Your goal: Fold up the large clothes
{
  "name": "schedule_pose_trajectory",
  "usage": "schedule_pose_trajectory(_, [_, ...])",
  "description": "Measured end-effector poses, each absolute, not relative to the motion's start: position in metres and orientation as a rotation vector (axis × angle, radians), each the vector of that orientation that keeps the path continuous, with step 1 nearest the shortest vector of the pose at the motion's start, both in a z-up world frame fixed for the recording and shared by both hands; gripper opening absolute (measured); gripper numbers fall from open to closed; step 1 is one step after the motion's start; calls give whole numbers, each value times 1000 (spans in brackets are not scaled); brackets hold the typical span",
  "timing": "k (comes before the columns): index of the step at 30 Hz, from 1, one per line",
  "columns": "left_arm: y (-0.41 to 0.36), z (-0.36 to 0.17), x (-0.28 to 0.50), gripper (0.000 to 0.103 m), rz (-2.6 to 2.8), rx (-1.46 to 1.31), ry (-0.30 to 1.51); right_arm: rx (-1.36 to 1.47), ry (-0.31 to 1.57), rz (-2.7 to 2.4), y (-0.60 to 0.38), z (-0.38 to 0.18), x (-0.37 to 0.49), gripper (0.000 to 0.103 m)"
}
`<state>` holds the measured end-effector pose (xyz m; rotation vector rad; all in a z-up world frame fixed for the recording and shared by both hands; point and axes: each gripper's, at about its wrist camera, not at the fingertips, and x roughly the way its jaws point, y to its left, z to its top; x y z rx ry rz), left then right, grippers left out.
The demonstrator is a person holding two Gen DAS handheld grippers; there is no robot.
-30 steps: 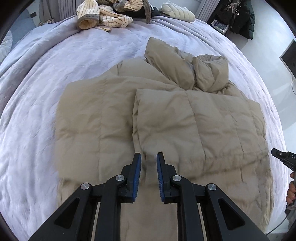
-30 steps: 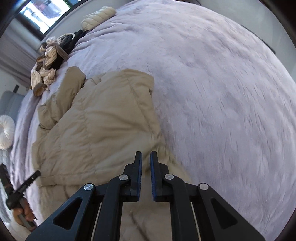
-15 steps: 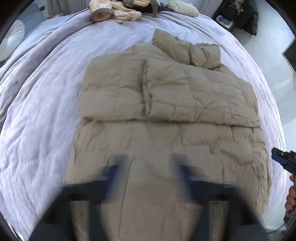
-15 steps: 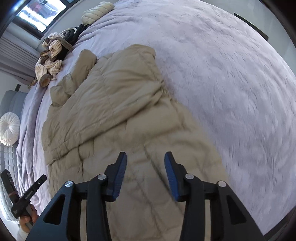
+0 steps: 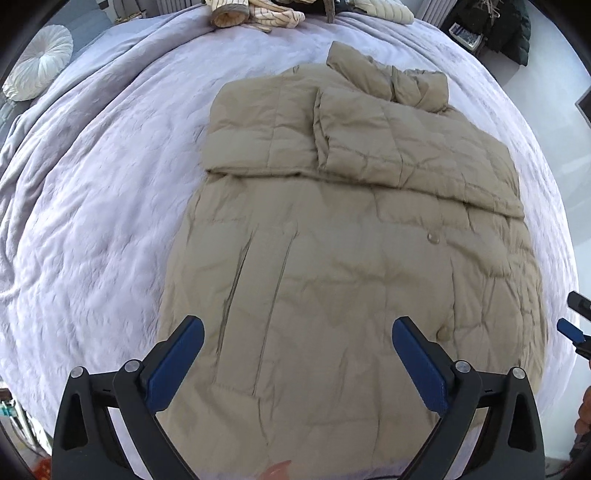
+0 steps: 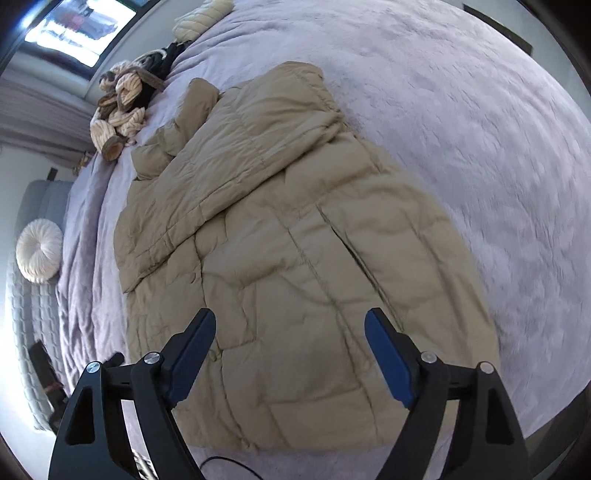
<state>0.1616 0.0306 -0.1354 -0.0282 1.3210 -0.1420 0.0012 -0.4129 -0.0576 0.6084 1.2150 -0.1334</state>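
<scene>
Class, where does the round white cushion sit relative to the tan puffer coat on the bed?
In the left wrist view the round white cushion lies at the upper left, off the lavender bedspread, far left of the tan puffer coat and the striped garments.

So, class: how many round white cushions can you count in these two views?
1. The round white cushion lies at the bed's far left edge, left of the tan coat. Others may be hidden outside the views.

Left gripper (image 5: 297, 345) and right gripper (image 6: 290, 334) both point steeply down, jaws just opened wide, apparently gripping nothing.
</scene>
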Motion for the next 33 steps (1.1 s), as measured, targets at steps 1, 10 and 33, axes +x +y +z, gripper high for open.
schedule_pose_trajectory(1, [32,-135,159,102,-141,-29,1325,623,1214,-138,-414,-58,-3,98])
schedule_pose_trajectory(10, [47,-148,134,102,-97,-48,1396,741,1249,-133,-413,-71,-25,103])
schedule_pose_trajectory(33, [175,-195,44,102,-27,-508,1545,1044,1316,-134,-443,-110,-84,103])
